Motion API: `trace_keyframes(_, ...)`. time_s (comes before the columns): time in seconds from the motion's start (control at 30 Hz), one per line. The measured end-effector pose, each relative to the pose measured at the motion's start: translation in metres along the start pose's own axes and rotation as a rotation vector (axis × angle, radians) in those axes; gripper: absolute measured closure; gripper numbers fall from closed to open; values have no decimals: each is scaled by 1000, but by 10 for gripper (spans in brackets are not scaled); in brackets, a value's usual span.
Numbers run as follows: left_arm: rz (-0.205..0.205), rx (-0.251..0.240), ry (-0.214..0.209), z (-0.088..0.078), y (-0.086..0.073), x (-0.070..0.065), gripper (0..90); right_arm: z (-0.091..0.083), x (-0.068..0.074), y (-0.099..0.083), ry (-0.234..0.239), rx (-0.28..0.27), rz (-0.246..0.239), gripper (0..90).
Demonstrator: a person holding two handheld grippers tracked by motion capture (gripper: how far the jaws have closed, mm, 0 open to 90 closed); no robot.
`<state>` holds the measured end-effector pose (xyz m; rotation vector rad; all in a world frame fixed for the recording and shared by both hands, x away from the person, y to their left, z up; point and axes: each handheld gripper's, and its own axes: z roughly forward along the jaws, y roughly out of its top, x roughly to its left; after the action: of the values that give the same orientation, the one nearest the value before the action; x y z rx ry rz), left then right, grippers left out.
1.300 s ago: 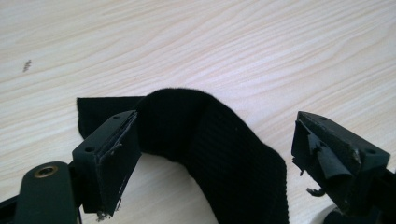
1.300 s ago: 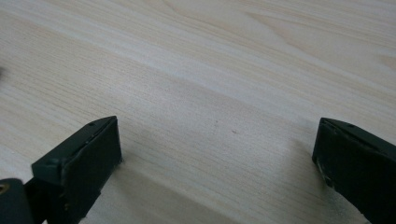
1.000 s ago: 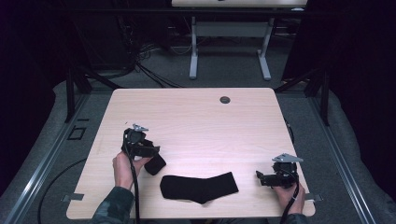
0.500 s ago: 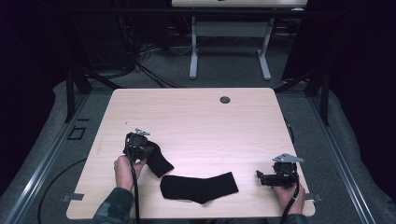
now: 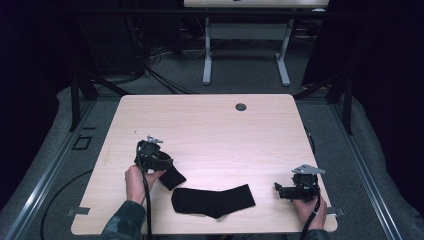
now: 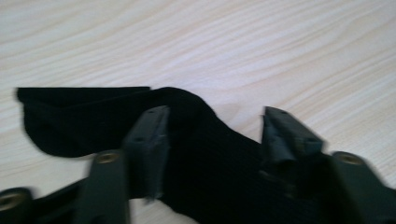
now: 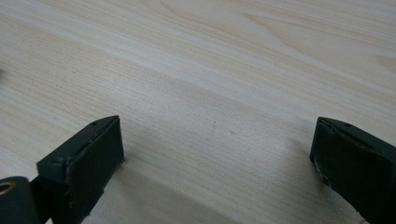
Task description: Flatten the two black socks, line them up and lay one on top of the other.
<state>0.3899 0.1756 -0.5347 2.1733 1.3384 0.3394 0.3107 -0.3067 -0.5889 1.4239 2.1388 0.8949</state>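
A black sock [image 5: 214, 201] lies flat near the table's [image 5: 210, 125] front edge. To its right, the right gripper [image 5: 280, 189] waits wide open and empty. At its left end, the left gripper [image 6: 212, 140] straddles a second sock [image 5: 172, 177], jaws apart, probably to pick it up.

One camera looks down at the desk [image 5: 210, 125] from high up. Two tiny cameras sit close above it.

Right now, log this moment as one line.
left gripper: open, jaws astride small black sock | right gripper: open, over bare table | long black sock: flat, untouched
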Motion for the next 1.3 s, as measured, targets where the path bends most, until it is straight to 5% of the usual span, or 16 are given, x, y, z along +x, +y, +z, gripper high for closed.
trace_keyframes(0.13, 10, 55, -14, 14, 2, -3, 337, 0, 0, 0, -1, 0, 3, 22)
trace_keyframes(0.27, 9, 104, -18, 27, 1, -3, 467, 0, 0, 0, -1, 1, 2, 22)
trace_keyframes(0.6, 13, 81, -4, 27, -3, 4, 835, 0, 0, 0, -3, -1, 3, 23)
trace_keyframes(0.73, 38, 70, 1, 24, 0, 2, 862, 0, 0, 0, -1, -4, 5, 23)
trace_keyframes(0.8, 42, 2, -12, 12, 6, -3, 862, 0, 0, 0, -1, -3, 4, 24)
trace_keyframes(0.87, 50, -14, -14, 6, 9, -6, 862, 0, 0, 0, -2, -3, 5, 24)
trace_keyframes(0.9, 63, -59, -37, -5, 17, -11, 862, 0, 0, 0, -1, -3, 4, 24)
trace_keyframes(1.07, 84, -129, -93, -23, 30, -27, 860, 0, 0, 0, -1, 1, 1, 25)
trace_keyframes(1.23, 122, -188, -220, -32, 46, -56, 856, 0, 0, 0, -2, -4, 5, 25)
trace_keyframes(1.27, 122, -188, -220, -32, 46, -56, 855, 0, 0, 0, -2, -4, 5, 25)
trace_keyframes(1.3, 131, -192, -268, -30, 50, -67, 852, 0, 0, 0, -2, -4, 5, 26)
